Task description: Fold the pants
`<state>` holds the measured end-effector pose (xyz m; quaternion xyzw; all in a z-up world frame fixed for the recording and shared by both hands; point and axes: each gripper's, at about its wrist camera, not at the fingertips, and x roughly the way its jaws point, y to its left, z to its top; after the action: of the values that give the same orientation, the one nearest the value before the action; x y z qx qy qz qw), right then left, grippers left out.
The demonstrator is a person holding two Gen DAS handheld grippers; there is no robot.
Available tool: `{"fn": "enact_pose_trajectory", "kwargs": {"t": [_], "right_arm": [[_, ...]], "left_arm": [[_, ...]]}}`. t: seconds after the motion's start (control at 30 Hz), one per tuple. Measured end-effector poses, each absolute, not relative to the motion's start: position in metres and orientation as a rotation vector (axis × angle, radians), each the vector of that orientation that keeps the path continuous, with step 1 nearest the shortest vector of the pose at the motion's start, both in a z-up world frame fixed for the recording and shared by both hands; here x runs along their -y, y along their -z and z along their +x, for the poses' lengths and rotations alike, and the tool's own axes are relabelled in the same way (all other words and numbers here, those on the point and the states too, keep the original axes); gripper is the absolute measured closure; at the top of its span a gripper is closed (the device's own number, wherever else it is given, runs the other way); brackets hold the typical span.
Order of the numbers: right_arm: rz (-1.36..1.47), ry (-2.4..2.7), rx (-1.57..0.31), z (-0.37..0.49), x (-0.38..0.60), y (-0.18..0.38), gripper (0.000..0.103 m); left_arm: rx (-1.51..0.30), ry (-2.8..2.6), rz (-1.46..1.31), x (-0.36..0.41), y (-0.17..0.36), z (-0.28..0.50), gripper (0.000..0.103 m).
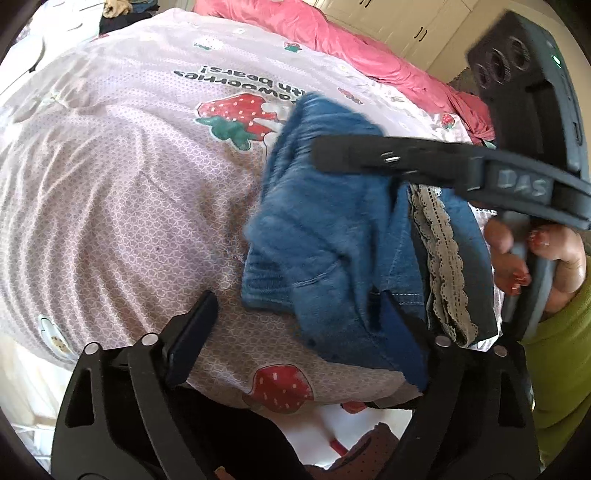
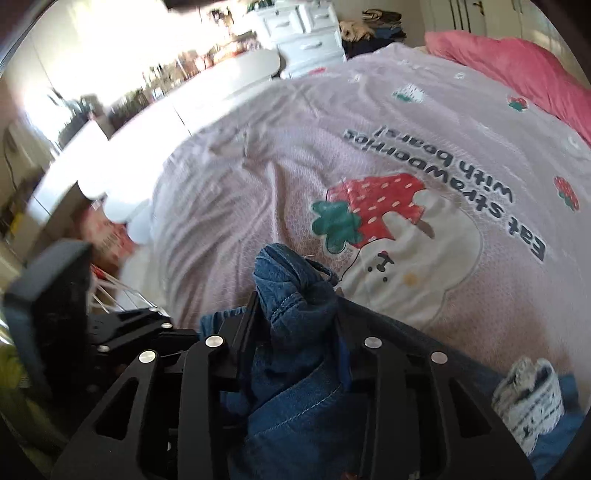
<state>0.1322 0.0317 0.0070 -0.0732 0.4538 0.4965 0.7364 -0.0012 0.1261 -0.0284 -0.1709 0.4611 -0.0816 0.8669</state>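
Blue denim pants [image 1: 325,229] with a grey lace trim [image 1: 443,258] lie bunched on the bed. My left gripper [image 1: 295,325] stands open, its jaws wide apart. Its left finger [image 1: 192,332] rests over bare bedspread and its right finger [image 1: 402,339] lies against the denim's edge. In the left wrist view the right gripper's finger [image 1: 369,158] reaches across the pants from the right, held by a hand [image 1: 535,258] in a green sleeve. In the right wrist view my right gripper [image 2: 295,314] is shut on a raised bunch of the pants [image 2: 295,288]. The lace trim [image 2: 528,398] lies at its lower right.
A pale pink bedspread [image 2: 406,129] printed with strawberries, a bear and lettering covers the bed. A pink blanket [image 2: 517,62] lies along the far side. White drawers [image 2: 306,33] and a white table [image 2: 236,74] stand beyond the bed's left edge. Cupboard doors [image 1: 399,22] stand behind.
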Motion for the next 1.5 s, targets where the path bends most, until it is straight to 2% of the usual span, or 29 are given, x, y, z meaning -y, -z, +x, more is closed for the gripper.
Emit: {"fn": "enact_pose_trajectory", "kwargs": {"t": [0.27,0.43,0.9,1.07,1.23,1.3,1.4,1.5], "right_arm": [[-0.067,-1.103,-0.938,0.124,0.012,-0.033,0.07],[-0.041,-1.082,-0.893,0.119,0.041,-0.04,0.07],[0.135,-0.998,-0.838,0.127,0.15,-0.037,0.067],[0.232,-0.911,-0.837,0.129,0.193,-0.027,0.049],[0.256,-0.803,-0.843,0.127,0.223,-0.02,0.042],[0.258,-0.798,-0.846,0.125,0.226,-0.02,0.034],[0.196,-0.803,-0.855,0.119,0.214,-0.019,0.029],[0.086,-0.732,-0.905,0.116,0.199,-0.008,0.029]], "left_arm": [[-0.928,0.259,-0.409,-0.099,0.017,0.005,0.017],[-0.878,0.294,-0.385,-0.07,0.001,0.006,0.027],[-0.871,0.447,-0.278,0.027,-0.027,0.02,0.028],[-0.925,0.548,-0.202,0.054,-0.022,0.02,0.028],[-0.892,0.569,-0.174,0.048,-0.033,-0.001,0.026],[-0.871,0.453,-0.093,0.041,-0.036,-0.003,0.026],[-0.901,0.319,-0.008,0.037,-0.022,0.009,0.026],[-0.956,0.28,0.043,0.043,0.005,0.017,0.026]]}}
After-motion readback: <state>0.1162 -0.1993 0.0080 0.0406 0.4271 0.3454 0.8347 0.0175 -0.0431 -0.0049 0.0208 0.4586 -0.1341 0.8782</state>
